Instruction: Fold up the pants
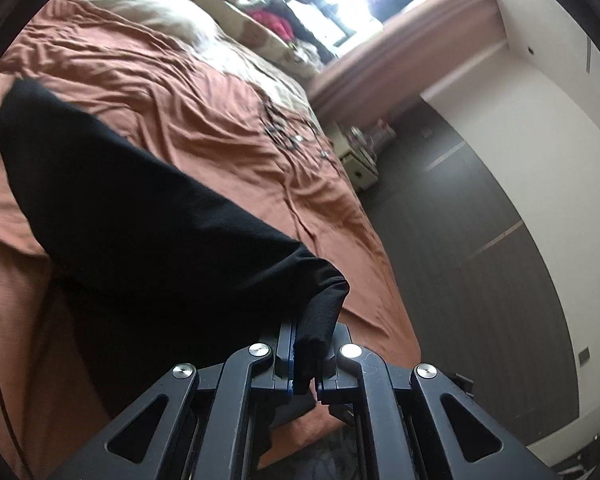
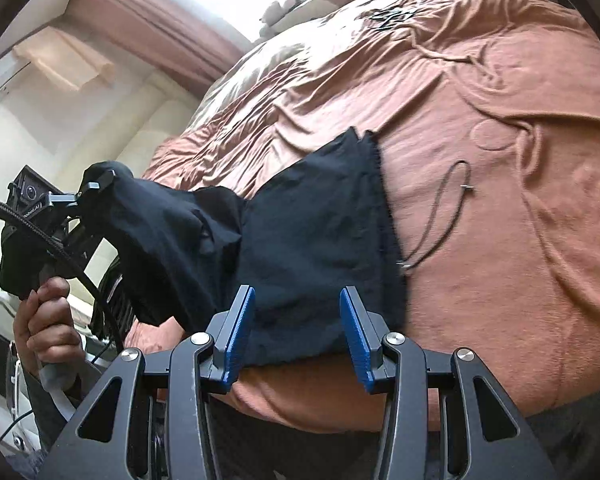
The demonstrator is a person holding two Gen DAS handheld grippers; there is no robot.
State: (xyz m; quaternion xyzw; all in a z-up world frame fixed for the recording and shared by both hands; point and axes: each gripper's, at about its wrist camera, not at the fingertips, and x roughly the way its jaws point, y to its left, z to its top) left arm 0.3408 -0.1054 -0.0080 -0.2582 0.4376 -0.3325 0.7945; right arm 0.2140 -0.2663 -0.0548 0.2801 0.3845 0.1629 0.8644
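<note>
The black pants (image 1: 140, 220) stretch from the rust-brown bed cover (image 1: 220, 120) up to my left gripper (image 1: 308, 344), which is shut on a bunched end of the cloth. In the right wrist view the pants (image 2: 312, 220) lie partly flat on the bed cover (image 2: 500, 120), and the left part rises and drapes over the left gripper (image 2: 96, 188), held by a hand (image 2: 48, 320). My right gripper (image 2: 298, 320) stands open just above the near edge of the flat part, its blue pads (image 2: 240, 332) touching nothing. A dark drawstring (image 2: 440, 220) trails from the pants onto the cover.
Pillows (image 1: 160, 12) and a pile of clothes (image 1: 272, 20) lie at the head of the bed. Small dark items (image 1: 288, 136) sit on the cover. A bedside cabinet (image 1: 360, 160) and a dark wardrobe (image 1: 460, 240) stand beside the bed. A black cable (image 2: 40, 228) runs from the left gripper.
</note>
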